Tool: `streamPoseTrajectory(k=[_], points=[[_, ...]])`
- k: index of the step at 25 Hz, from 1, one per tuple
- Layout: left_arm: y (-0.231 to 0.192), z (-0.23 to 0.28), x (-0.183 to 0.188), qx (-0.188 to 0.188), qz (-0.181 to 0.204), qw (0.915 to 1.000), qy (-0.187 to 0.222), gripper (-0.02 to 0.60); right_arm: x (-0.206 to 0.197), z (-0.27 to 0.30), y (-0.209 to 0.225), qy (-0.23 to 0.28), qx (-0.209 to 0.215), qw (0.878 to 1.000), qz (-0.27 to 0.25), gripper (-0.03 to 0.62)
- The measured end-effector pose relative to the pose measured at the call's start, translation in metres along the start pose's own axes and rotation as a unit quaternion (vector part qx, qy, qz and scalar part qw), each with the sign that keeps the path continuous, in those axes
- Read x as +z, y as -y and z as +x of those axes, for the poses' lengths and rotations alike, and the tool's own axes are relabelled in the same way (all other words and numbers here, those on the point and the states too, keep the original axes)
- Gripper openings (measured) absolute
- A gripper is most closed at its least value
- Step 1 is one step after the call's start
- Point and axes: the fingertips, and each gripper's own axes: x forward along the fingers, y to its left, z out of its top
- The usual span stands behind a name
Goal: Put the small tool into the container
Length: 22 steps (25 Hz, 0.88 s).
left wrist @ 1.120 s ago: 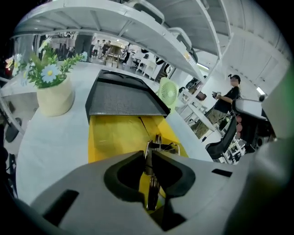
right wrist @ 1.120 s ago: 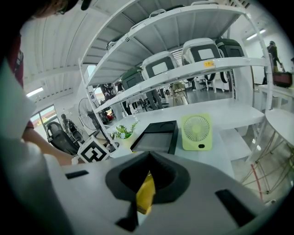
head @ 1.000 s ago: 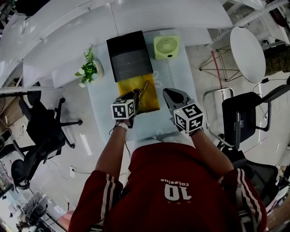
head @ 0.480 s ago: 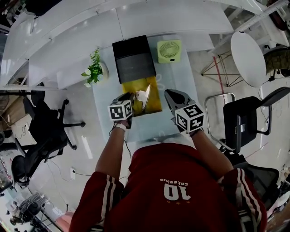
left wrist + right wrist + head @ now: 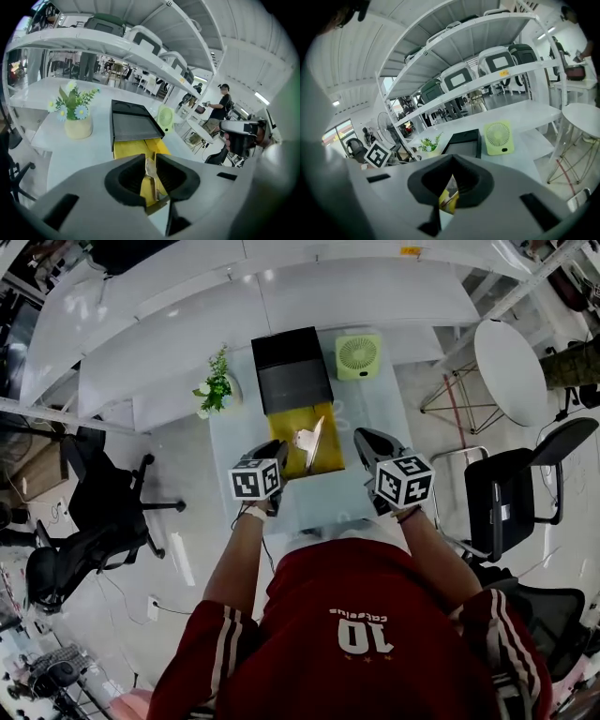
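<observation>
Yellow container (image 5: 286, 423) sits open-topped; left gripper (image 5: 275, 452), 2 jaws clamped on small tool (image 5: 307, 435), holds it over container, likely for drop. Right gripper (image 5: 367, 440) closed, empty, idle beside container.

The counter (image 5: 372, 401) is pale and shiny. A black box (image 5: 292, 371) sits at the middle of its far edge. A yellow mat (image 5: 284, 421) lies flat right in front of the box, touching it, and reaches toward the middle of the counter. A small green fan (image 5: 358, 355) stands at the far right corner. A little plant in a pot (image 5: 217, 390) stands at the far left edge.
</observation>
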Motion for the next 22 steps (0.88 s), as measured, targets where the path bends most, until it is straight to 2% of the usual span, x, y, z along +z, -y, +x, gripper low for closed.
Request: streamPoseTrajectory(k=[10,16,19,22], points=[[0.032,-0.081,0.019,-0.028,-0.002,0.9978,0.060,0.078,0.016,-0.047,-0.032,0.032,-0.018,0.999,0.005,0.005],[0.057,-0.125,0.028,-0.049,0.039,0.9950,0.078,0.078,0.027,-0.079,-0.054,0.057,-0.028,0.998,-0.004,0.005],[0.068,-0.154,0.034,-0.054,0.046,0.9923,0.102,0.078,0.029,-0.096,-0.070,0.063,-0.029,0.997,-0.018,0.005],[0.082,-0.184,0.041,-0.074,0.056,0.9877,0.126,0.078,0.033,-0.111,-0.091,0.076,-0.025,0.996,-0.026,0.005]])
